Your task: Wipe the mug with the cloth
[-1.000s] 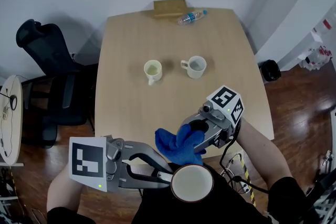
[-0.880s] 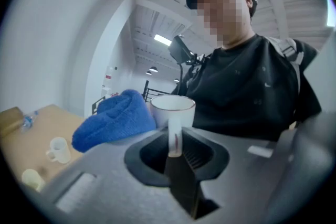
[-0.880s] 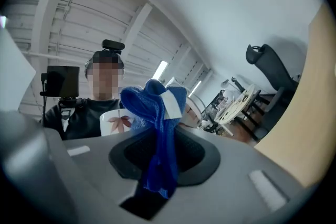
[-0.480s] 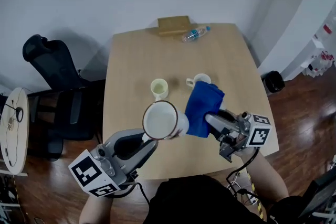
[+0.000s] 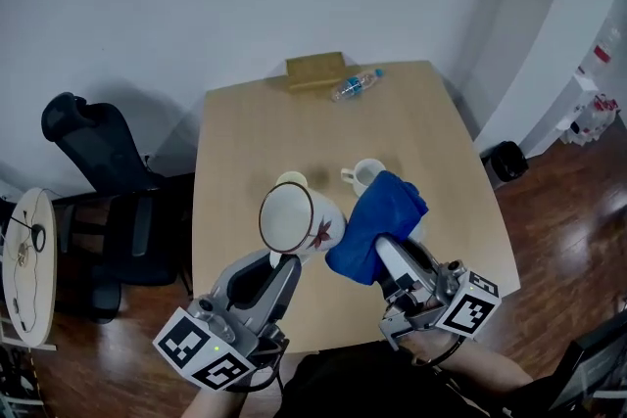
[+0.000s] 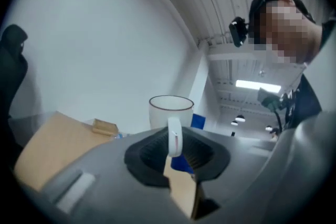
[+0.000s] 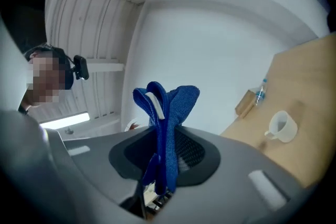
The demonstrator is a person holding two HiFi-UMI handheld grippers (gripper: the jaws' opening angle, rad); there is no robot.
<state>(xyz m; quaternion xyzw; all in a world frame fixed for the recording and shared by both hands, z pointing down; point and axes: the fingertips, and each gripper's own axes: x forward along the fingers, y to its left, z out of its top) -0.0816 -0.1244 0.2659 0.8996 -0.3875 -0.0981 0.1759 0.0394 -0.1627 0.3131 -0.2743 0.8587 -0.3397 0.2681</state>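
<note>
Blue cloth (image 5: 377, 222) stands bunched between the jaws of the right gripper (image 5: 380, 255), which pinch narrowly on its folds; the fabric rises upright out of them in a loose fan. At the cloth's 9 o'clock in the head view, the white mug (image 5: 299, 222) with a dark rim hangs in the air above the near half of the wooden table (image 5: 431, 142), tipped so its mouth faces the camera. The left gripper (image 5: 280, 261) comes up from 7 o'clock and has its jaws closed tight on the mug's handle. Mug and cloth sit just beside each other; whether they touch cannot be told. Past them on the table, a cream cup (image 5: 291, 179) is half hidden at the mug's 12 o'clock, and a white cup (image 5: 366, 173) stands at 1 o'clock. A water bottle (image 5: 355, 84) and a brown box (image 5: 315, 70) lie at the far edge. A black office chair (image 5: 93, 166) stands off the table's 9 o'clock side.
</note>
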